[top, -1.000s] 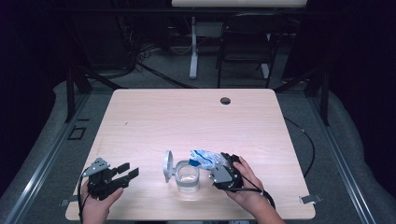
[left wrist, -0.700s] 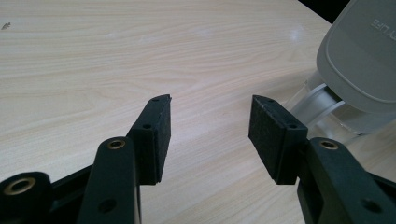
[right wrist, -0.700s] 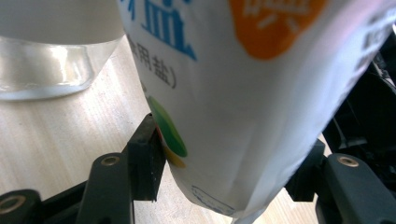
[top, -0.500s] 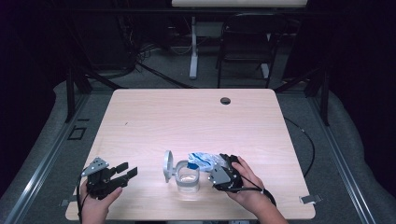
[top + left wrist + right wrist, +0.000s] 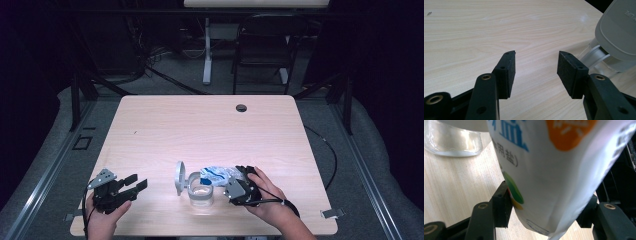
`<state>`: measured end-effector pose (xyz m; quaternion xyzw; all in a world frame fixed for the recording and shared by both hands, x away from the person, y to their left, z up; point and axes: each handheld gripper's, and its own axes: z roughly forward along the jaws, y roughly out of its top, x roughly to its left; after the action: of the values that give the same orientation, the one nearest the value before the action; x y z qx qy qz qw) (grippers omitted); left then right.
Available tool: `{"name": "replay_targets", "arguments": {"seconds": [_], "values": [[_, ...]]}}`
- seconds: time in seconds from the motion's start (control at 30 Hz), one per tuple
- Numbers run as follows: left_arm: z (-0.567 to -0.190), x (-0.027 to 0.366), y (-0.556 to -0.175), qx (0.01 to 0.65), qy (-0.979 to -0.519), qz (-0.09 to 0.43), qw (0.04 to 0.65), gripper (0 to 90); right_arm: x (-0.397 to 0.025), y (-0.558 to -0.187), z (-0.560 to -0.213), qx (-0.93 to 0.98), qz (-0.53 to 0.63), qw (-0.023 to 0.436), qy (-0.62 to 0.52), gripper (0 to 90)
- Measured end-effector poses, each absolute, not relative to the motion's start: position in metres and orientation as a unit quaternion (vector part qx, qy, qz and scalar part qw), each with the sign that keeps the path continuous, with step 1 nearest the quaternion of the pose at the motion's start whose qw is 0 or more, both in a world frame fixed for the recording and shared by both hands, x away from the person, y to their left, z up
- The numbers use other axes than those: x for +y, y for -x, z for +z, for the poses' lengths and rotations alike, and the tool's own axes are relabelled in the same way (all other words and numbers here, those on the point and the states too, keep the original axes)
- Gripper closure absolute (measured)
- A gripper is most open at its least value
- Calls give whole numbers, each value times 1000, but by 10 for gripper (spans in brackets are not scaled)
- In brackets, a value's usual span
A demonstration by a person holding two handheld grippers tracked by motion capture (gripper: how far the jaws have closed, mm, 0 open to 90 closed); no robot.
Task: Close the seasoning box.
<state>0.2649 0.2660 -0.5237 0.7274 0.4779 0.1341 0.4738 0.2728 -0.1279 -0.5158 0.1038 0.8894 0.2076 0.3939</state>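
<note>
- The left gripper is idling at about 7 o'clock on the table, its jaws standing wide with nothing between them and pointing toward the jar.
- The jar is sitting near the table's 6 o'clock edge, clear-walled, with its grey lid flipped up at its 9 o'clock side; in the left gripper view the lid is looming just beyond the right-hand jaw.
- The right gripper is clamping a white salt bag at about 5 o'clock, and the bag is leaning over the jar's rim; in the right gripper view the bag is bulging between both jaws.
- Risk: the bag is looking soft and full, so it is likely sagging in the grip; a slip could be dropping it onto the jar.
- Risk: nothing is steadying the jar, so a nudge from the bag or gripper could be tipping or sliding it toward the near edge.
- Risk: the bag's mouth cannot be made out, so salt could be missing the opening and spilling on the wood.
- Risk: the raised lid could be swinging shut if knocked.
- Count: two grippers, one jar, one lid, one bag, one table.
</note>
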Motion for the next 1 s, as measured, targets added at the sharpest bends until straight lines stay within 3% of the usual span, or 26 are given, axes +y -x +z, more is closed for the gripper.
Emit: {"name": "replay_targets", "arguments": {"seconds": [1.0], "values": [[-524, 262, -259, 470, -740, 139, 460, 489, -130, -277, -509, 915, 151, 366, -77, 418]]}}
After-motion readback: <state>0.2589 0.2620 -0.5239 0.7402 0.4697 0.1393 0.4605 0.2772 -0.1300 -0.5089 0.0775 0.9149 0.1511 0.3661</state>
